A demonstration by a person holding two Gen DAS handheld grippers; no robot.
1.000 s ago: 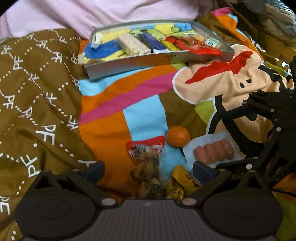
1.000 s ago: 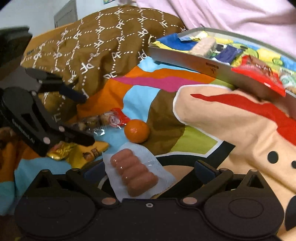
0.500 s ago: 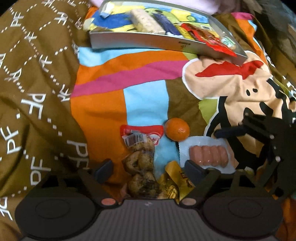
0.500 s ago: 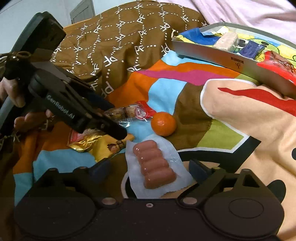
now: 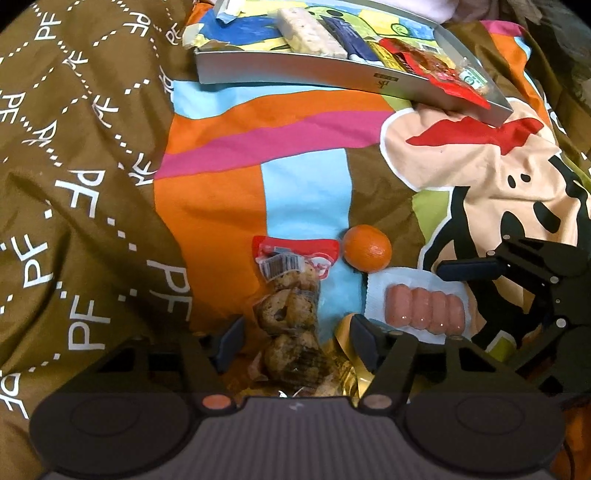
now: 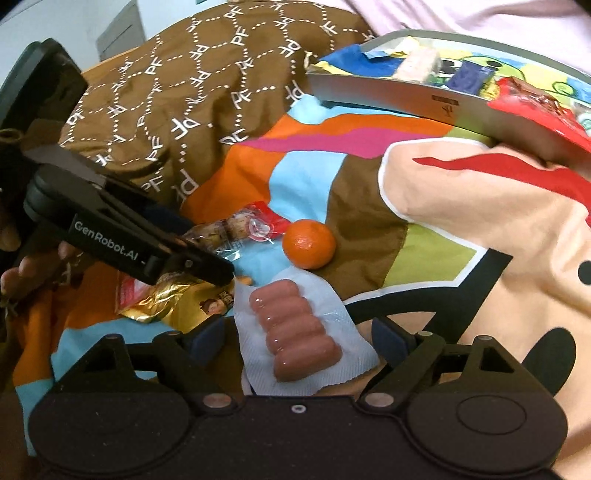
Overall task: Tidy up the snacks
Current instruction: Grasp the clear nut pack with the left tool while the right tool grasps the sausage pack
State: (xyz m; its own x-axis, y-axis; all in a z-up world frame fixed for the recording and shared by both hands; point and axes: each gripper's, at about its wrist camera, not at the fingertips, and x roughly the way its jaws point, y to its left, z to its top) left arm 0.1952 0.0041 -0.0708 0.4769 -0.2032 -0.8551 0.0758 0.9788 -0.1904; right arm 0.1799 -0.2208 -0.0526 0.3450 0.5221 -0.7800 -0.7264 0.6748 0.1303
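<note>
Patchwork bedspread [image 5: 303, 192] underneath everything: orange, pink, light blue, brown and green blocks, plus a large cartoon face in beige with black outline and red patch on the right. Brown quilted cover [image 5: 74, 166] bunched on the left, printed with white dotted lattice and repeated "PF" letters, overlapping the bedspread's edge. Pale pink fabric [image 6: 480, 18] along the top behind it all. Grey panelled door or cabinet [image 6: 118, 33] and light wall in the far upper left of the right wrist view.
</note>
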